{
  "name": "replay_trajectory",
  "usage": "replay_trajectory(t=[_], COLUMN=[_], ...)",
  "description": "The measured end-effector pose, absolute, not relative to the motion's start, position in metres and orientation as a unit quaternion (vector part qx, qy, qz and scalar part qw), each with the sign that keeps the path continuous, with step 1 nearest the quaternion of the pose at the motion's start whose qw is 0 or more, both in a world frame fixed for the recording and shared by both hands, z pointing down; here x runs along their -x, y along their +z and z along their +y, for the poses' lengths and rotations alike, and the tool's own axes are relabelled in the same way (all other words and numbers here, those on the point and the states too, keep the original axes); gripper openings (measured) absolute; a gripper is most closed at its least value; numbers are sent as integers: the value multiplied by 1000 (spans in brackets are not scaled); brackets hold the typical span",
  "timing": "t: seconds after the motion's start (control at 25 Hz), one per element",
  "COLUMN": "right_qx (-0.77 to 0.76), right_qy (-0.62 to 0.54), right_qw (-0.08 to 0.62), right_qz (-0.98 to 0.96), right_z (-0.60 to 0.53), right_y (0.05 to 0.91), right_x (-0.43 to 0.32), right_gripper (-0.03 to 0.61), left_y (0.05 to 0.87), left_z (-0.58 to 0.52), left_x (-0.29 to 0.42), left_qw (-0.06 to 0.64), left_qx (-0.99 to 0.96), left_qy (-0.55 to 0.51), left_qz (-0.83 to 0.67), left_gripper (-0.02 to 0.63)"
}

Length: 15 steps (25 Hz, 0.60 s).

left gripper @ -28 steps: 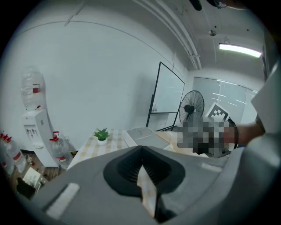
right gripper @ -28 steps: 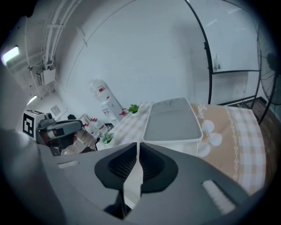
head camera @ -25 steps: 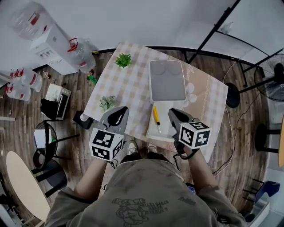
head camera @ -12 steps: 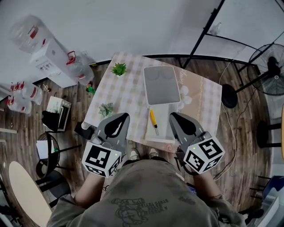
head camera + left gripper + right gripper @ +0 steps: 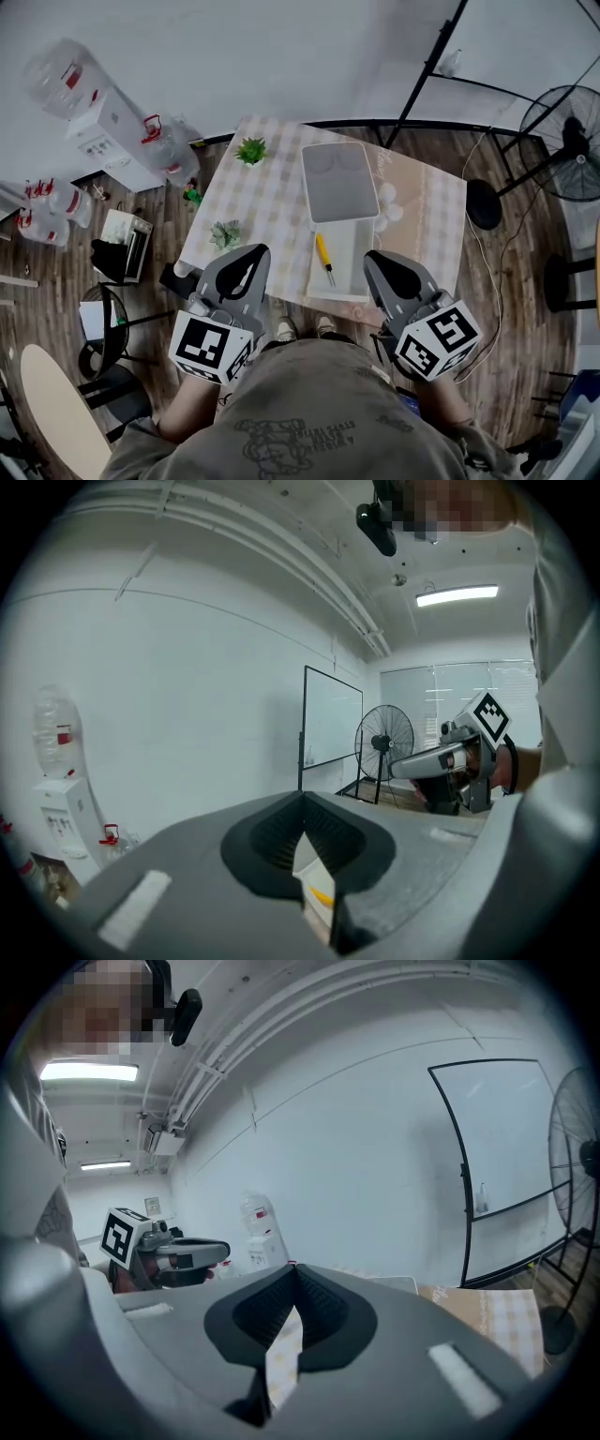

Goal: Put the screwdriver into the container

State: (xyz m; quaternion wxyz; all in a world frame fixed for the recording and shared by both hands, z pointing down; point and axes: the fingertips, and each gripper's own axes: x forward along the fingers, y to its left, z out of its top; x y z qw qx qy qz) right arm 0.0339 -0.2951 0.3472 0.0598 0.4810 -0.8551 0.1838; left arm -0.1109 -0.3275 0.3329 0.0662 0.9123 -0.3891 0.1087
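Screwdriver (image 5: 323,256): flat on a white panel (image 5: 352,267) at lower middle of the head view, just under the container (image 5: 339,183), between the two tools and touching neither. Long axis nearly up-down in frame, a shade tilted; yellow handle at the upper end toward the container, metal tip at the lower end toward the person. Panel a tray or a lid? Can't tell.

Left tool (image 5: 258,250): tips pressed together, nothing held, parked at the near edge of the surface (image 5: 272,202), left of the screwdriver. Right tool (image 5: 376,256): same story, pinched closed and empty, at the right.

Head view alone: whole layout, two small plants (image 5: 250,150) on the checked cloth.

Left gripper view: sliver of yellow and white rim through the gap under the closed tips, standing fan (image 5: 382,744) beyond.

Right gripper view: only checked cloth through its gap, water dispenser (image 5: 262,1232) behind.
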Motion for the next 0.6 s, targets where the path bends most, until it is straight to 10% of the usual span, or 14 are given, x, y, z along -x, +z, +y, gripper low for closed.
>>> replay_trajectory(t=[0.6], right_qx=[-474], right_qy=[183], right_qw=[75], right_qz=[-858], right_z=[-295], right_y=[351], right_x=[-39], right_gripper=[26], left_y=[338], left_z=[-325], left_x=[112], left_qw=[64], left_qx=[-910], left_qy=[107], left_qz=[-396], left_gripper=[2])
